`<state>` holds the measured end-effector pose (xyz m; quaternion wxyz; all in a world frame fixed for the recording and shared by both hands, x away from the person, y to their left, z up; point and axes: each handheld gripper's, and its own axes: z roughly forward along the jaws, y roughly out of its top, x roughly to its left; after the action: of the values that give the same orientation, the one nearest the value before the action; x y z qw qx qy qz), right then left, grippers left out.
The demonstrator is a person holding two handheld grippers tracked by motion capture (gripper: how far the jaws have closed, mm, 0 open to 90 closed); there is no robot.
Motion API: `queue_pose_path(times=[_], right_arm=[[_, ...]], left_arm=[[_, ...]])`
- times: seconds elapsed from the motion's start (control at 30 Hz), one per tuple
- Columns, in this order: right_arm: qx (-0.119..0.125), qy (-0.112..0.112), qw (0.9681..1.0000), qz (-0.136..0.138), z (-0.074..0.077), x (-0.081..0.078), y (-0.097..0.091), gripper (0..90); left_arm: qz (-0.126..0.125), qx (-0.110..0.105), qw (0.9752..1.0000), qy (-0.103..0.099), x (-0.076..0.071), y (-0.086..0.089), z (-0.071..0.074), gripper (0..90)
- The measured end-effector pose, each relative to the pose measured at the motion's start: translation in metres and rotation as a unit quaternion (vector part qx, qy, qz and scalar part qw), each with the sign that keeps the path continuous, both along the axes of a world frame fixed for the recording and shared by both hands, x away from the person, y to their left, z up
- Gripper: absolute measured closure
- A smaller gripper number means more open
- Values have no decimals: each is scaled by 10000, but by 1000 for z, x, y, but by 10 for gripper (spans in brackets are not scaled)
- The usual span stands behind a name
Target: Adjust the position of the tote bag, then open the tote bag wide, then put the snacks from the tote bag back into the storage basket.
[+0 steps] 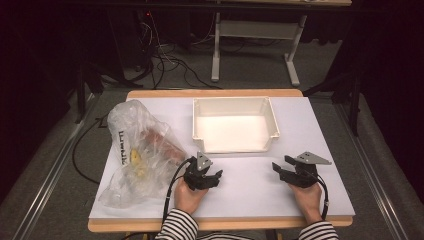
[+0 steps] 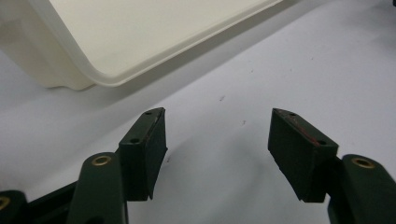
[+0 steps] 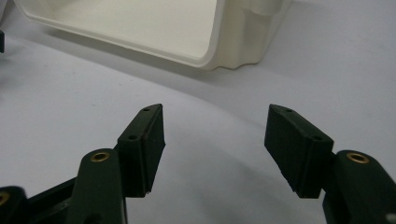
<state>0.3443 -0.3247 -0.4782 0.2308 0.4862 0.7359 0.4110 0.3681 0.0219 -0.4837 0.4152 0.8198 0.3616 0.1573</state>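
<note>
A white rectangular bin point(image 1: 235, 125) stands open and empty at the back middle of the white table top point(image 1: 250, 185). A crumpled clear plastic bag point(image 1: 137, 150) with reddish and yellow items inside lies at the left. My left gripper point(image 1: 214, 176) rests near the front, just right of the bag, jaws open over bare table. My right gripper point(image 1: 281, 169) rests at the front right, also open and empty. In the left gripper view my left gripper point(image 2: 217, 149) faces the bin's corner point(image 2: 84, 70). In the right gripper view my right gripper point(image 3: 215, 144) faces the bin's other corner point(image 3: 233, 51).
The wooden table edge point(image 1: 220, 225) runs along the front. Beyond the table is a grey floor with cables point(image 1: 170, 60) and a white desk frame point(image 1: 255, 35). A black cable point(image 1: 80, 155) hangs off the left side.
</note>
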Motion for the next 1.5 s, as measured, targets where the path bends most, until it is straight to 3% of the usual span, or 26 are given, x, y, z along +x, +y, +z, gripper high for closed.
queue_pose_path(times=[1.5], right_arm=[[5,-16,10000,17,0,0,-1,336]], left_arm=[[9,133,9998,-112,-2,-3,0,418]])
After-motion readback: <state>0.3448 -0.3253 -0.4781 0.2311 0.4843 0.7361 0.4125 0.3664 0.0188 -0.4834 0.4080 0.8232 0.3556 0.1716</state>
